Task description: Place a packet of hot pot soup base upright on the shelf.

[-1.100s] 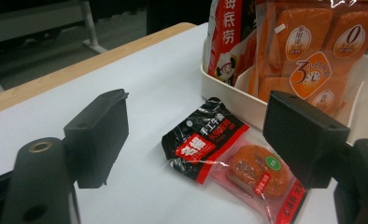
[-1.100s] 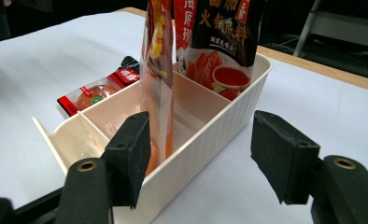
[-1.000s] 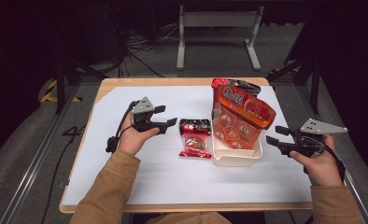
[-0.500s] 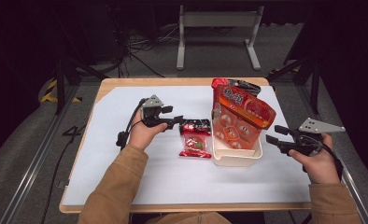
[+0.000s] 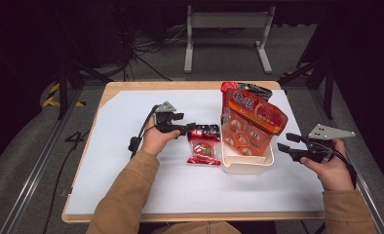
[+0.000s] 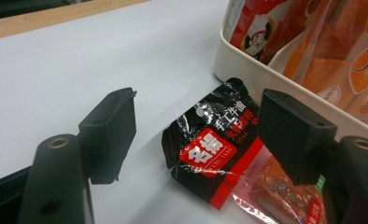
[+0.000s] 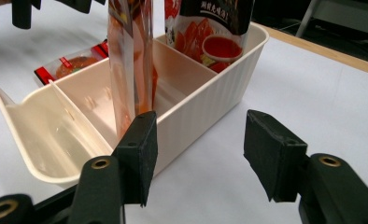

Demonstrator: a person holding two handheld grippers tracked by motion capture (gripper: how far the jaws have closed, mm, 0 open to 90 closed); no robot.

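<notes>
your left gripper [image 6: 196,135] has just spread its jaws wider, and the packet [image 6: 215,147] lies flat between and just beyond them, unpinched. you look to be at the reach; next, lower and close on its black end. your right gripper [image 7: 198,154] hangs open beside the bin [image 7: 191,116]. the packet's lower end is cut off.

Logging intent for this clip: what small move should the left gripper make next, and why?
Probably ease the left gripper down and forward so its open jaws straddle the black top edge of the snack packet, then close. The packet lies flat on the white table cover beside the cream bin, between the jaws but untouched. The right gripper waits open, apart from the bin.
</notes>
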